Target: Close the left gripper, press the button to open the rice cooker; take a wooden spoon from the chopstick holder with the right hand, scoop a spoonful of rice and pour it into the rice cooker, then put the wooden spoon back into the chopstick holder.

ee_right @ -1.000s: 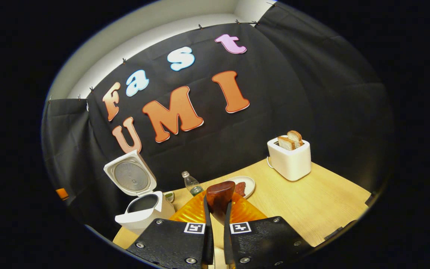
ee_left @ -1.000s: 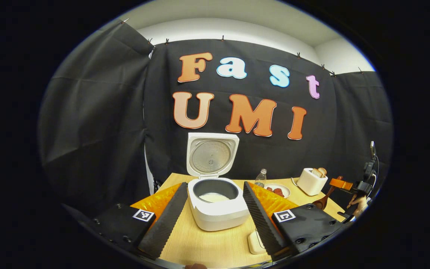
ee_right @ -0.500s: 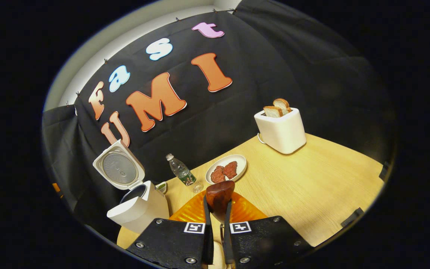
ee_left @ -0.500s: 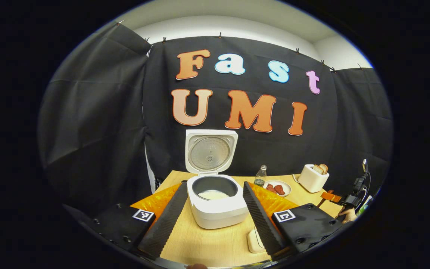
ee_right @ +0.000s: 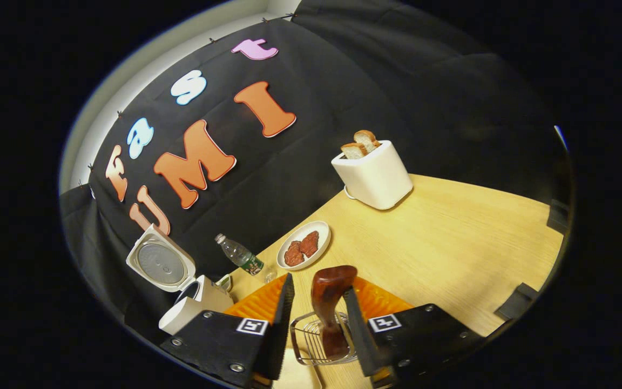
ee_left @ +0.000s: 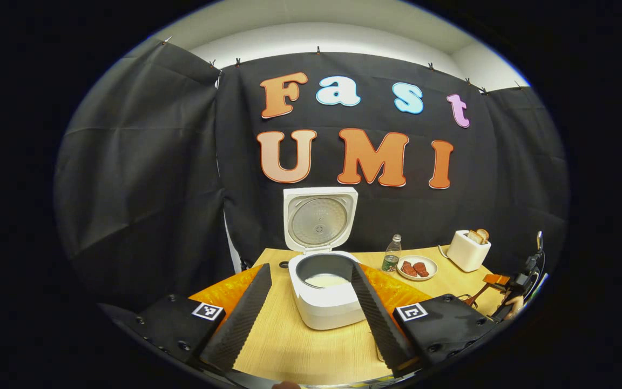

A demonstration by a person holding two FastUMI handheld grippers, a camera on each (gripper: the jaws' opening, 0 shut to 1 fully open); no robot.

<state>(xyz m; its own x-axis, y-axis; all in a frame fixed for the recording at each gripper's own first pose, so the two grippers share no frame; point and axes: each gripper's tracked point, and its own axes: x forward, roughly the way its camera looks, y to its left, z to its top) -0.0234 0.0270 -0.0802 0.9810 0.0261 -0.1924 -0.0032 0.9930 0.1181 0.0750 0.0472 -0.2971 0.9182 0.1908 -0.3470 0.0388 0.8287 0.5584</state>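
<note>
Half a second ago the right gripper [ee_right: 316,308] was clamped on the wooden spoon [ee_right: 328,302]; now we see its fingers spread, with a gap on each side of the spoon, which stands upright in the wire chopstick holder [ee_right: 316,343] near the tabletop's [ee_right: 451,243] front edge. The right gripper view has also tilted further, so the toaster [ee_right: 374,173] and the plate of meat [ee_right: 304,250] sit higher in it.

The left gripper [ee_left: 311,310] is wide open and holds nothing. In its view the rice cooker [ee_left: 326,294] has slid slightly right, so the right finger [ee_left: 376,313] now overlaps its rim; the lid stands raised, with rice in the pot.

We can read no writing: the bottle's [ee_right: 239,255] label is too small.

The holder's base is cut off at the bottom of the right gripper view, and the spoon's lower end is hidden inside it. In the left gripper view, the other gripper at the tabletop's right edge is too small to make out.
</note>
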